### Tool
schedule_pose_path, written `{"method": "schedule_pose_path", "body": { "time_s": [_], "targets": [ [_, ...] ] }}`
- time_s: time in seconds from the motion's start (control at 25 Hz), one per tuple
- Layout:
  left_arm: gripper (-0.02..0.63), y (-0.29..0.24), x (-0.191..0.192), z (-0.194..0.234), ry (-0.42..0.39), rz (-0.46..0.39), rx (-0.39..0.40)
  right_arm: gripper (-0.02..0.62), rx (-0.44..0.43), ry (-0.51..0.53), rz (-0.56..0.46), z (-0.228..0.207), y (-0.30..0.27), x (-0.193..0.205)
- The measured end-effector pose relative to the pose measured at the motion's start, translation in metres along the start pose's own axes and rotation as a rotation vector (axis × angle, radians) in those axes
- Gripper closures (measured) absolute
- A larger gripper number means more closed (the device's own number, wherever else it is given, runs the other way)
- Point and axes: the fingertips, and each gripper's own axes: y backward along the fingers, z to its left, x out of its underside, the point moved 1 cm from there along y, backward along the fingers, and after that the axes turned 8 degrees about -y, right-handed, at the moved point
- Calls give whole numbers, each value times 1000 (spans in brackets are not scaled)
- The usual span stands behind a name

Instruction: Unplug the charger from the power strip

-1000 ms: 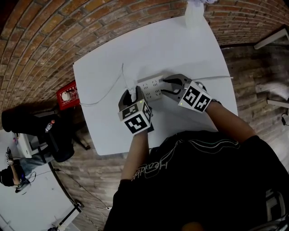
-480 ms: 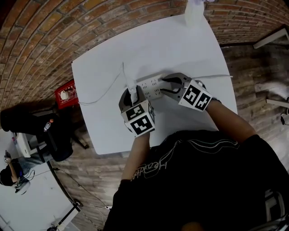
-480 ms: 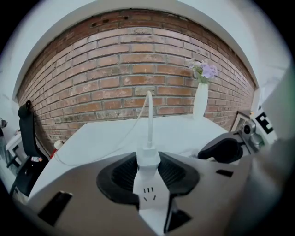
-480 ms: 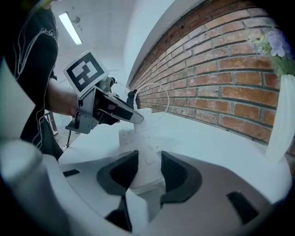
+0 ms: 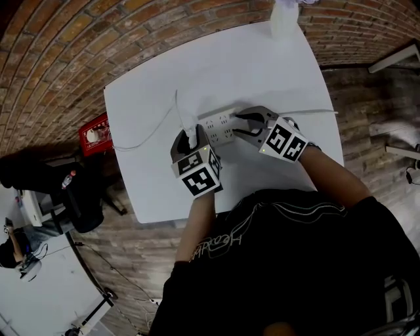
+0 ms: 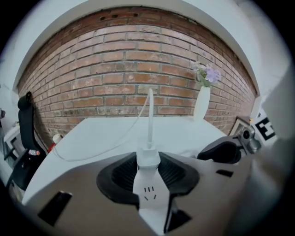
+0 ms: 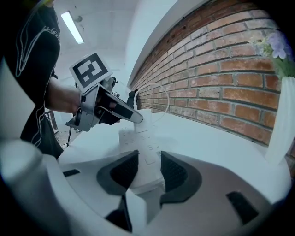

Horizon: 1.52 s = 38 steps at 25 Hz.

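A white power strip (image 5: 220, 126) lies in the middle of the white table (image 5: 249, 65). At its left end stands a white charger (image 6: 148, 157), and its thin cable (image 5: 157, 134) curves away to the left. My left gripper (image 5: 191, 134) is shut on the charger, with the ribbed pads (image 6: 177, 173) against its sides. In the right gripper view the left gripper (image 7: 122, 110) shows tipped down over the strip's far end. My right gripper (image 7: 148, 173) is shut on the strip's near end (image 7: 144, 156). Whether the charger's pins sit in the socket is hidden.
A white vase (image 5: 283, 16) with purple flowers stands at the table's far edge against the brick wall. The strip's own cord (image 5: 315, 112) runs off to the right. A red crate (image 5: 96, 134) and a dark chair sit on the floor to the left.
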Motion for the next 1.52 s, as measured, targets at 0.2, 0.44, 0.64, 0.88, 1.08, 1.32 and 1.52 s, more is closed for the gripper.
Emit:
{"method": "schedule_pose_path", "body": {
  "time_s": [0.2,0.44,0.64,0.88,1.08,1.32,1.52],
  "targets": [
    [469,2,0,-1,-21,-4,-8,469,-8,0,-1,0,-1,0],
    [466,-1,6,5,167,17,80,469,-6,12,1,1,0,2],
    [469,3,0,-1,-36,0,-15,469,-7,5,1,1,-2,1],
    [469,3,1,0,20,4,36,469,-5,9,-1,1,-1,1],
    [468,-1,2,7,169,11,90,469,-9,15,4,1,-1,2],
    [468,6,-2,-6,-129,-3,-45,469,-5,14,-2,1,-1,1],
    [469,3,-1,5,77,3,59,469,-2,16,-2,1,-1,1]
  ]
}}
